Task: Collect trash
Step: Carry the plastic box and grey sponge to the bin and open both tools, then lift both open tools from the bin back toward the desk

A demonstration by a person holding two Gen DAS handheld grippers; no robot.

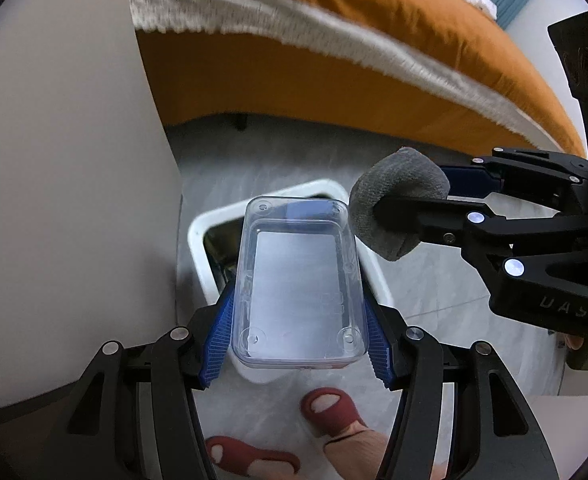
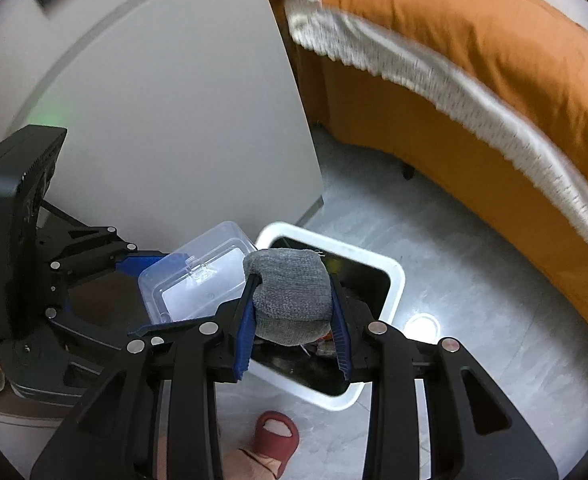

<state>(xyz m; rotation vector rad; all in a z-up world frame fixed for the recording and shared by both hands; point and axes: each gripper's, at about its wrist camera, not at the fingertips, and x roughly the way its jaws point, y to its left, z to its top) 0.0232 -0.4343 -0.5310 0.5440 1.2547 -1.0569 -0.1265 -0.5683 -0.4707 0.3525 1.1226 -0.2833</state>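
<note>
My left gripper [image 1: 298, 336] is shut on a clear plastic box [image 1: 298, 280] and holds it above the white trash bin [image 1: 197, 236] on the floor. The box also shows in the right wrist view [image 2: 197, 280]. My right gripper [image 2: 294, 332] is shut on a rolled grey sock [image 2: 289, 292] and holds it over the bin's open mouth [image 2: 394, 280]. The sock [image 1: 398, 200] and the right gripper [image 1: 410, 200] appear in the left wrist view, just right of the box. Some trash lies inside the bin.
A white cabinet panel [image 2: 181, 120] stands left of the bin. A bed with an orange cover [image 2: 474, 60] and white fringe runs along the back and right. The person's feet in red slippers [image 1: 330, 408] stand on the grey floor close to the bin.
</note>
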